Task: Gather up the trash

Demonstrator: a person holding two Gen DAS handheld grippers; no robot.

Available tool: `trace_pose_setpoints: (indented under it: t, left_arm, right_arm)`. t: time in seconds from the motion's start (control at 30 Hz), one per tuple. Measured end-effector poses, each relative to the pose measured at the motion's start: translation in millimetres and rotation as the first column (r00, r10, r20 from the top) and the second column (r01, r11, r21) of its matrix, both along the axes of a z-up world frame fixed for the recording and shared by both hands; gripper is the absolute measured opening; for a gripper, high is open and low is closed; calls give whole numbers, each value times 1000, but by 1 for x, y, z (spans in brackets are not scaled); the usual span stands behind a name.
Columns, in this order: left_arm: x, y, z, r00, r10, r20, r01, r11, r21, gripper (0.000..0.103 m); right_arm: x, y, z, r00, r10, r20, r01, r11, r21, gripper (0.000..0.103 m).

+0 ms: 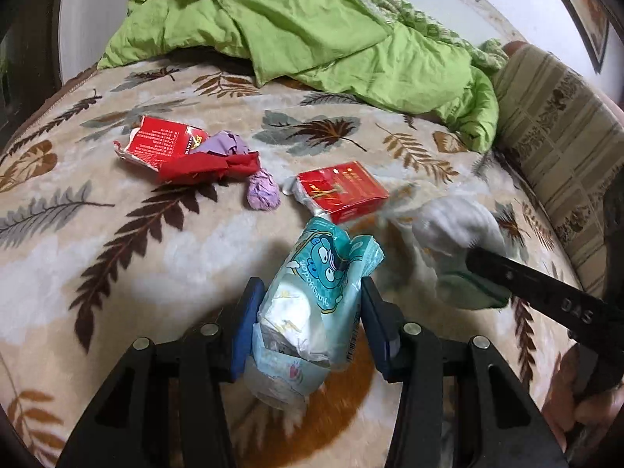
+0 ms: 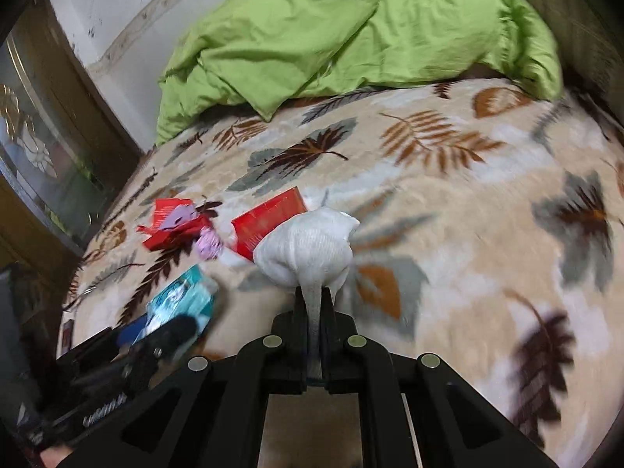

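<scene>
My left gripper [image 1: 308, 304] is shut on a teal tissue pack [image 1: 316, 296] with a cartoon print, held just above the bed; the pack also shows in the right wrist view [image 2: 183, 296]. My right gripper [image 2: 314, 304] is shut on a white sock [image 2: 308, 249], which also shows blurred in the left wrist view [image 1: 456, 234]. On the leaf-patterned blanket [image 1: 117, 257] lie a red box [image 1: 347, 191], a torn red box with red wrapper [image 1: 175, 148] and crumpled purple paper [image 1: 263, 193]. The same items show in the right wrist view: red box [image 2: 265, 222], torn box [image 2: 167, 226].
A crumpled green duvet [image 1: 312, 31] lies at the far side of the bed, also in the right wrist view [image 2: 351, 39]. A striped sofa arm [image 1: 557, 128] stands at the right. A glass-panelled door [image 2: 35, 136] is at the left.
</scene>
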State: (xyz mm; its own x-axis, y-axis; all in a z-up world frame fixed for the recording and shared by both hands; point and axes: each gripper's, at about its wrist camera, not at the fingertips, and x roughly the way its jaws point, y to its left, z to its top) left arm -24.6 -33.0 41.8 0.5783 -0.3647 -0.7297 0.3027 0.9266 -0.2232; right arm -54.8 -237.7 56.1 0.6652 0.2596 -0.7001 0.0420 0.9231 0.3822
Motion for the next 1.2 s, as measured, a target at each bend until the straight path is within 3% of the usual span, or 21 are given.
trace_pose_setpoints:
  t: [0.23,0.43,0.57,1.2]
  left_arm:
    - [-47,16,17,999,-7,33,7,1000,6,48]
    - [-82,39,17,997,35,73,-38,998,41,48]
    - [-83,48,13,995,71,75,-73,997,22,48]
    - [-77,38,12,993,32,117,-35,999,22,48]
  right_arm:
    - [-52,14,12,999,11,34,-14,997,75,5]
    - [-78,33,18,995,15,98,-20,999,50,5]
    - [-86,39,25,989,9,148,-10,1000,6,5]
    - [-80,43,21,993,1,121,3,1000,-26,5]
